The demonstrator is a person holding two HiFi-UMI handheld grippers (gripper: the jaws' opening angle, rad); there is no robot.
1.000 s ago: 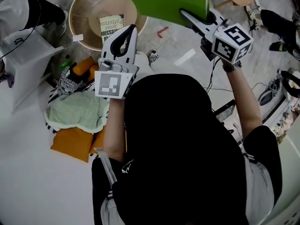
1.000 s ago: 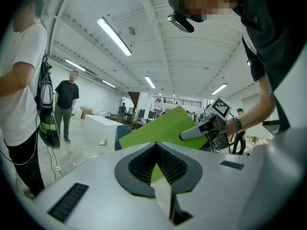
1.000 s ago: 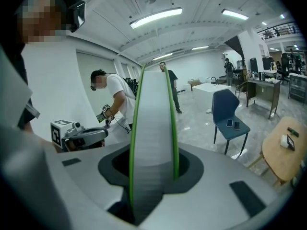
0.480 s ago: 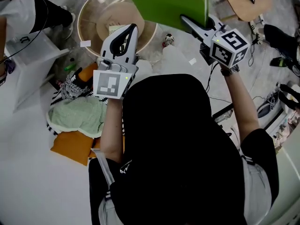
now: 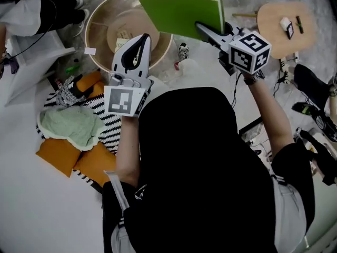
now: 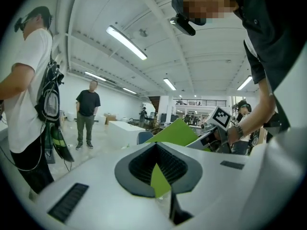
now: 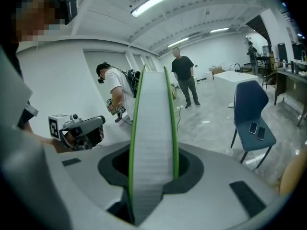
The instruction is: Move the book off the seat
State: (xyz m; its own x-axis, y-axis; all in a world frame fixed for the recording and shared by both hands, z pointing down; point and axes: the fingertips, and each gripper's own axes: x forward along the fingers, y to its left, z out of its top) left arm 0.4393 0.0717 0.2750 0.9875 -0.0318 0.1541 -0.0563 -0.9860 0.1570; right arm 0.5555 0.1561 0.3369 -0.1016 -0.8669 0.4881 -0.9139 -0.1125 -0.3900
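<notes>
My right gripper (image 5: 202, 28) is shut on a green book (image 5: 181, 12) and holds it in the air over the right rim of a round wooden bowl-shaped seat (image 5: 97, 20). In the right gripper view the book (image 7: 152, 123) stands edge-on between the jaws, pages toward me. Another book (image 5: 121, 42) lies inside the seat, partly hidden by my left gripper (image 5: 143, 37). That gripper is shut with nothing in it and hovers over the seat's near rim. The left gripper view shows the green book (image 6: 175, 134) to the right.
A heap of cloths (image 5: 68, 125) and orange cushions (image 5: 58, 154) lies on the floor at left. A round wooden stool (image 5: 284, 30) stands at right, with shoes (image 5: 316, 115) nearby. A blue chair (image 7: 252, 114) and people (image 7: 184, 75) are further off.
The right gripper still holds the green book aloft, now a little lower and further left in view. The floor things have slid left and the wooden stool has come further into view.
</notes>
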